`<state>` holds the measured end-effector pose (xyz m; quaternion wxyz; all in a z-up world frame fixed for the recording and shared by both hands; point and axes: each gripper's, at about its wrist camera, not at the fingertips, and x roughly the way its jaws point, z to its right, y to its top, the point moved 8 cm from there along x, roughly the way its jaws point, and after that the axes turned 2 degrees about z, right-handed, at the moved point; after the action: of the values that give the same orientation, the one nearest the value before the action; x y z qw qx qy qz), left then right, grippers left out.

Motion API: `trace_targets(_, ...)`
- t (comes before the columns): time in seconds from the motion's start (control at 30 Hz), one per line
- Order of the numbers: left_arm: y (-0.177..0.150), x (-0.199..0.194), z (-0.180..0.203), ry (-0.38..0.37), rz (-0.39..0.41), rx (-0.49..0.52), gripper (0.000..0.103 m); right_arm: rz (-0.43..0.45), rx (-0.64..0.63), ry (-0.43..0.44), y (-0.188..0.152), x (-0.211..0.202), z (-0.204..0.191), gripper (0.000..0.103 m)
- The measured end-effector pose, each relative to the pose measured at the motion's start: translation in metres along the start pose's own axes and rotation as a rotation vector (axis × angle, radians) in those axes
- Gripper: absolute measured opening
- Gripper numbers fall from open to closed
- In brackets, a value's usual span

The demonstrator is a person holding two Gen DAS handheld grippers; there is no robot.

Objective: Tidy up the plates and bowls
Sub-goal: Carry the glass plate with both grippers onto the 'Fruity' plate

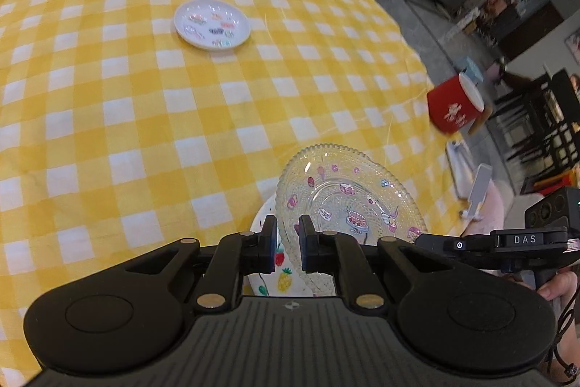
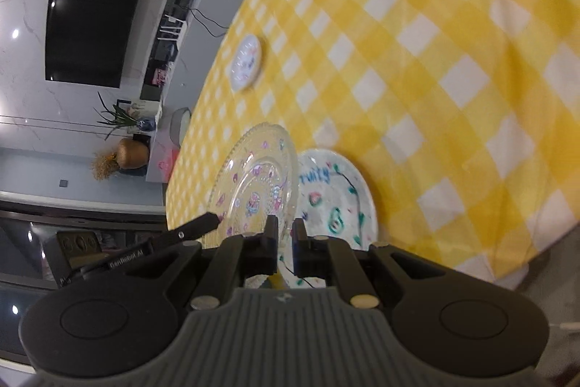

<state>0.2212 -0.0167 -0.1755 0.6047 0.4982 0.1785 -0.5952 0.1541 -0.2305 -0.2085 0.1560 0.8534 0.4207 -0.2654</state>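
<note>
Left tongs [image 1: 287,243] pinch glass plate [image 1: 348,194] rim; right tongs [image 2: 285,242] seemingly too.

Under me a yellow checked tablecloth [image 1: 145,133], off its edge a red mug [image 1: 455,106], a dark TV screen [image 2: 96,8], a potted plant [image 2: 121,118]

Clear glass plate [image 1: 348,202]: beaded scalloped rim, small pink and purple cartoon prints, tilted up off the worktop, its near rim between the fingers of both tools. White plate [image 2: 337,202]: flat on the worktop just beside and partly beneath the glass plate; it carries green and pink fruit drawings, green lettering, a strawberry and a pineapple. Small white plate [image 1: 212,24]: multicoloured prints, lying flat, well apart from the other two, toward the far side of the worktop.
</note>
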Motion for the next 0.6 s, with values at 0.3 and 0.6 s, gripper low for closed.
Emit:
trace_targets(0.3, -0.003, 0.018, 0.002, 0.052, -0.08, 0.054, 0.013, -0.044, 0.049, -0.024, -0.014, 0.009, 0.023, 0.006)
trace_targets(0.6, -0.009, 0.032, -0.002, 0.101, -0.134, 0.103, 0.013, -0.091, 0.035, -0.05, -0.03, 0.022, 0.032, 0.008)
